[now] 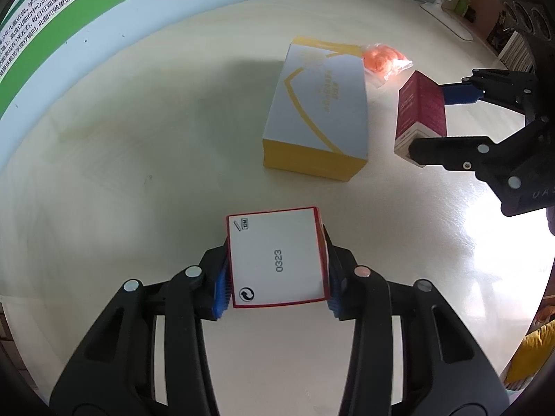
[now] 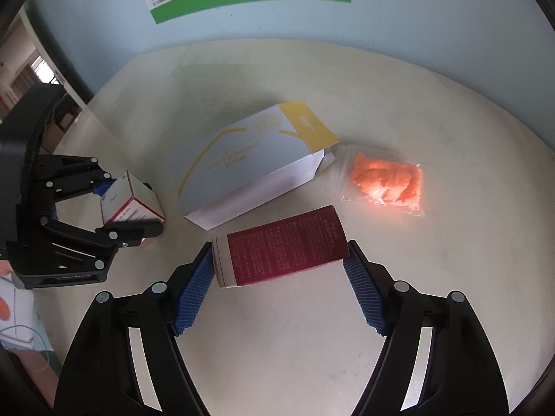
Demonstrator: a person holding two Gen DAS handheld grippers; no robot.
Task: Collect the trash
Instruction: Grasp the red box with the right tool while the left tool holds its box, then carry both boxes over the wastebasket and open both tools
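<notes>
A small white box with red edges sits between the blue pads of my left gripper, which is shut on its two sides just above the table. The right wrist view shows the same box in that gripper at the left. My right gripper is shut on a maroon box lying lengthwise, one pad on each end. In the left wrist view the maroon box and right gripper are at the right. I cannot tell whether either box is off the table.
A large white and yellow carton with an open flap lies mid-table. Beside it is a clear bag of orange material. The pale table meets a blue wall with a green poster. A white lamp base stands at the far right.
</notes>
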